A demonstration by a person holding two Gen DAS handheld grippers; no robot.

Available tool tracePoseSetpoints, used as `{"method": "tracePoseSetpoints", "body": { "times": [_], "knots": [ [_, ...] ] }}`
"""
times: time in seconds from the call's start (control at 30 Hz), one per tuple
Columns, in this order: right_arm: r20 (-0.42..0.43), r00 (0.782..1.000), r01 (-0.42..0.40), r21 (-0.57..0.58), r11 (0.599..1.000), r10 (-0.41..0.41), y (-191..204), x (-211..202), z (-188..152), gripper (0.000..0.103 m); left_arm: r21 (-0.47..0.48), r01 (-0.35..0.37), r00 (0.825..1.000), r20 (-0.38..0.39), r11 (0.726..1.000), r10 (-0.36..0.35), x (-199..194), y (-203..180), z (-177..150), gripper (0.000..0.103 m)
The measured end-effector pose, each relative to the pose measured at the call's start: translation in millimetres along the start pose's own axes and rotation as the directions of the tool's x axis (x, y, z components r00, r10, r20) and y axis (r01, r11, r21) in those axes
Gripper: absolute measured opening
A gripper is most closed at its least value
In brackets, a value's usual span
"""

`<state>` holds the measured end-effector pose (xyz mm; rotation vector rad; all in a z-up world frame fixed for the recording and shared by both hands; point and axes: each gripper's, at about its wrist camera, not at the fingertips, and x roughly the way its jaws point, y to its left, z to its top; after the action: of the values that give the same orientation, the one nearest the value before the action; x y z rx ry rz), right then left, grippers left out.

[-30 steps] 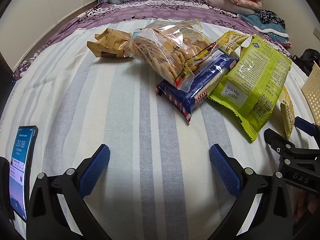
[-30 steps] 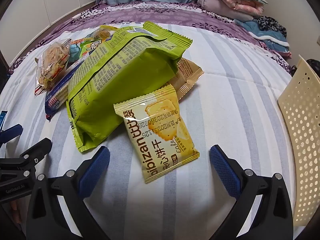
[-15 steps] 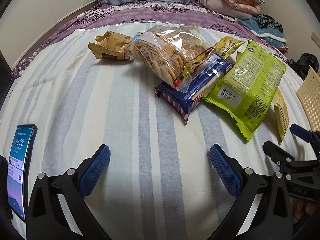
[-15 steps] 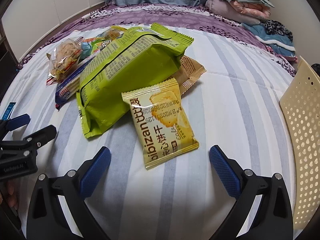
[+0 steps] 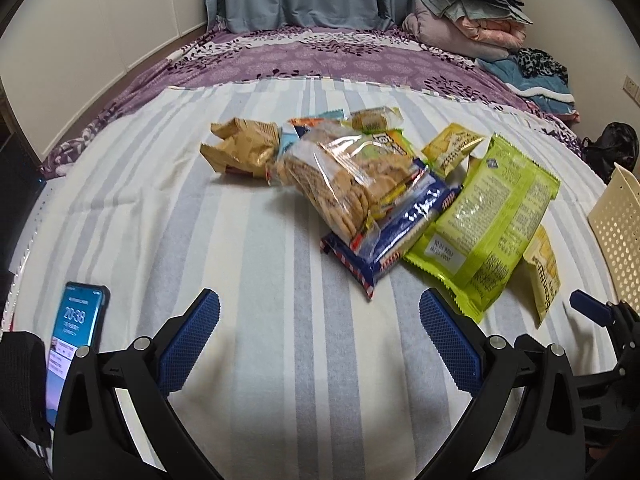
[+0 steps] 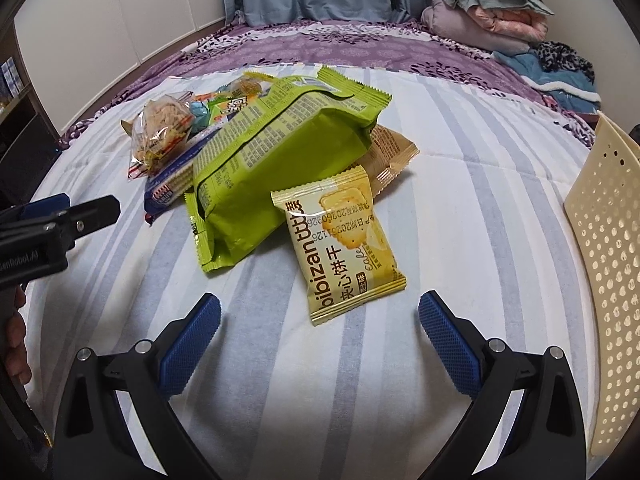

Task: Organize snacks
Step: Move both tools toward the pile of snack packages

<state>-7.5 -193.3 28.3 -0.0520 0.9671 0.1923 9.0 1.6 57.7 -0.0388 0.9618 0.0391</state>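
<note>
On the striped grey-and-cream bedspread point(image 5: 248, 240), crinkly snack packets are heaped: a glossy lime-green foil bag point(image 6: 280, 168), a yellow biscuit sachet point(image 6: 344, 240). Both tools, left point(image 5: 320, 336) and right point(image 6: 320, 332), are held spread, empty.

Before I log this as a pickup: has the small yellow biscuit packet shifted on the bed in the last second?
No. The yellow biscuit packet still leans on the green bag, overlapping as before; only the camera pulled back.
</note>
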Motion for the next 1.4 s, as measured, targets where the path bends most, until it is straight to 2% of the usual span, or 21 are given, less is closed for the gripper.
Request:
{"method": "tracePoseSetpoints", "body": {
  "times": [0.33,0.5,1.1,1.4],
  "knots": [
    [0.115,0.993,-0.029,0.032,0.999,0.025,-6,-26,16,0.098,0.005,-0.013,0.999,0.039,1.0,0.013,-11,-4,15,0.101],
    [0.146,0.989,-0.04,0.048,0.998,0.033,-10,-32,23,0.098,0.003,-0.014,0.999,0.046,1.0,0.014,-10,-6,21,0.101],
    [0.147,0.988,-0.049,0.056,0.997,0.041,-9,-26,24,0.098,-0.017,-0.011,0.999,0.049,1.0,0.012,-1,-3,37,0.101],
    [0.13,0.991,-0.051,0.052,0.997,0.044,-7,-18,23,0.098,-0.076,0.035,0.999,0.039,0.996,-0.032,15,-1,54,0.101]
  ]
}}
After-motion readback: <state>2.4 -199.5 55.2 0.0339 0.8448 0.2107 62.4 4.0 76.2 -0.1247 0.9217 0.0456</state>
